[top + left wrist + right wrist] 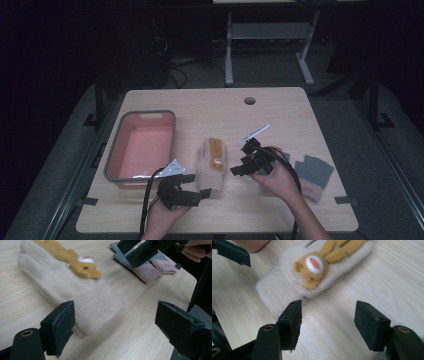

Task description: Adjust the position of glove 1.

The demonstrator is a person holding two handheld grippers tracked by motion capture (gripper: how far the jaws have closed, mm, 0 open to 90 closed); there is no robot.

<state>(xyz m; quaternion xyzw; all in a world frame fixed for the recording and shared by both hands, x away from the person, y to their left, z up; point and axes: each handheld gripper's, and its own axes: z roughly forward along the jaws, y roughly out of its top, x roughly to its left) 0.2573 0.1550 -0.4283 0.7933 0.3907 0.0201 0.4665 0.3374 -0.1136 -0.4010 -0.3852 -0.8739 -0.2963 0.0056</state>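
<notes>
A cream glove (pixel 211 165) with an orange plush animal (pixel 216 152) on its back lies flat at the middle of the wooden table (pixel 280 110). My left gripper (pixel 200 186) is open just beside the glove's cuff (pixel 97 307), its pads apart from the fabric (pixel 116 315). My right gripper (pixel 240 160) hovers to the glove's right, open and empty, and its own view (pixel 329 312) looks across bare wood at the glove (pixel 287 285). A grey glove with a pink cuff (pixel 314 172) lies flat at the right, behind the right gripper (pixel 142 252).
A pink basin with a grey rim (pixel 172 145) stands at the left, next to the cream glove. A thin white stick (pixel 255 132) shows just beyond the right gripper. A round cable hole (pixel 249 100) sits near the far edge. Desk legs stand behind.
</notes>
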